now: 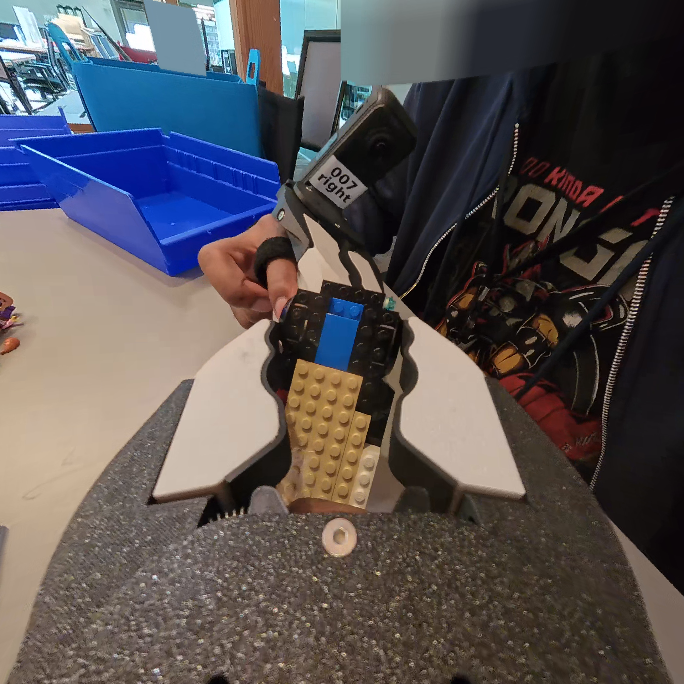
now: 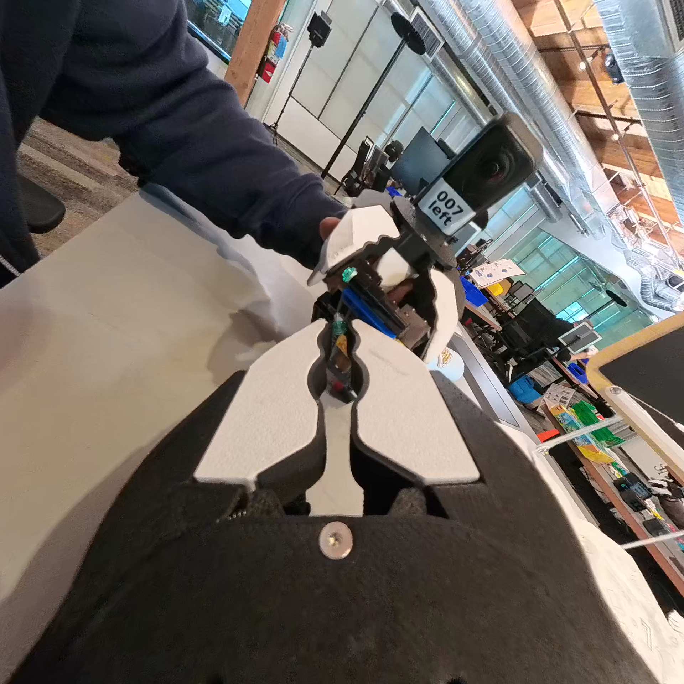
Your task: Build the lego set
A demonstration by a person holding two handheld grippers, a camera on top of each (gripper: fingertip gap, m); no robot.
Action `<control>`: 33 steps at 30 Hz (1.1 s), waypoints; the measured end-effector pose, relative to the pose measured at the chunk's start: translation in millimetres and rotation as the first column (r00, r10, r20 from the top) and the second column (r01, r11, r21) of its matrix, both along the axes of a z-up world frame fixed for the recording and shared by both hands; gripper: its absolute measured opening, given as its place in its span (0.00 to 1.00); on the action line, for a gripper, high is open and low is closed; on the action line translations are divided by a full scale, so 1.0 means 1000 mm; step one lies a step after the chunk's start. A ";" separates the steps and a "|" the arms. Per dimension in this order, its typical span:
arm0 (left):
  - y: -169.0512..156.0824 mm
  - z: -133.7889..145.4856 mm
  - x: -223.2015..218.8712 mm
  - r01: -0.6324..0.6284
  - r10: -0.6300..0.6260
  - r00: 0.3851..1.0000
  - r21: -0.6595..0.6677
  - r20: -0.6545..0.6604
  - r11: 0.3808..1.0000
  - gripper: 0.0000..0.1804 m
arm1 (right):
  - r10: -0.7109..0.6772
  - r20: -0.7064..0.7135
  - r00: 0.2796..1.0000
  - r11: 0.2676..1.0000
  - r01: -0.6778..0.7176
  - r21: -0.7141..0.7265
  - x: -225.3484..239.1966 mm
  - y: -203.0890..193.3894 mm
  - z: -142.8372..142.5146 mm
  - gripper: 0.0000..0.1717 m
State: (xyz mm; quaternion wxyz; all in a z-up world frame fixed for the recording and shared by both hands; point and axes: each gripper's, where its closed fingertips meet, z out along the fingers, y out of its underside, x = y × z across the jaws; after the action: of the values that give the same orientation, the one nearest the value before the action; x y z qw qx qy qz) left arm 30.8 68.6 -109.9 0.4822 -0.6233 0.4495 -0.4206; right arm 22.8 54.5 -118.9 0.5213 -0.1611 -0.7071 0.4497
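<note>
My left gripper (image 1: 338, 325) is shut on a brick build (image 1: 329, 407), its pads pressing the black base from both sides. The build has a blue tile (image 1: 337, 340), tan studded plates and a small white plate. My right gripper (image 1: 348, 281) meets the build's far end, beside a teal stud (image 1: 388, 302). In the right wrist view my right gripper (image 2: 338, 325) is shut on a thin black edge of the build that carries a teal stud (image 2: 338, 327). The left gripper (image 2: 374, 314) holds the build (image 2: 370, 311) behind it. A finger (image 1: 281, 292) of a hand touches the build's far left corner.
An open blue bin (image 1: 166, 207) stands on the pale table (image 1: 92, 370) at the back left, with more blue bins behind. Small toy pieces (image 1: 7, 311) lie at the left edge. A person's dark jacket (image 1: 536, 259) fills the right side. Less than 4 cm separates the two grippers' tips.
</note>
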 end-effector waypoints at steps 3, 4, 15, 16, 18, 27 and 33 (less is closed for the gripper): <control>0.000 -0.002 -0.002 -0.014 0.014 1.000 -0.017 -0.006 1.000 0.36 | -0.020 -0.003 1.000 1.000 0.020 -0.024 -0.002 0.001 0.003 0.04; 0.000 -0.003 -0.003 -0.020 0.019 1.000 -0.021 -0.018 1.000 0.36 | -0.024 -0.004 1.000 0.999 0.024 -0.035 -0.003 0.002 0.004 0.04; 0.003 -0.032 -0.018 -0.149 0.158 0.952 0.054 -0.263 0.987 0.38 | -0.072 0.020 0.997 0.997 0.072 -0.034 -0.013 0.003 -0.004 0.04; 0.003 -0.034 -0.019 -0.154 0.165 0.944 0.061 -0.286 0.986 0.38 | -0.074 0.019 0.997 0.997 0.074 -0.029 -0.014 0.003 -0.005 0.04; 0.002 -0.038 -0.021 -0.152 0.162 0.932 0.057 -0.324 0.987 0.38 | -0.087 0.013 0.996 0.996 0.088 -0.019 -0.015 0.004 -0.004 0.04; 0.006 -0.041 -0.027 -0.182 0.184 0.918 0.038 -0.353 0.983 0.38 | -0.105 0.025 0.994 0.994 0.105 0.002 -0.015 0.008 -0.009 0.04; 0.007 -0.011 -0.026 -0.187 0.188 0.970 0.017 -0.152 0.982 0.38 | -0.081 0.067 0.994 0.996 0.084 -0.033 -0.016 0.005 -0.012 0.04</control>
State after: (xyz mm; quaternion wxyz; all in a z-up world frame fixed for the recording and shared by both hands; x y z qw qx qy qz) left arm 5.1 75.2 -120.7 0.4845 -0.6928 0.4248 -0.3236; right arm 7.1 59.8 -131.2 0.5132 -0.2141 -0.7084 0.4347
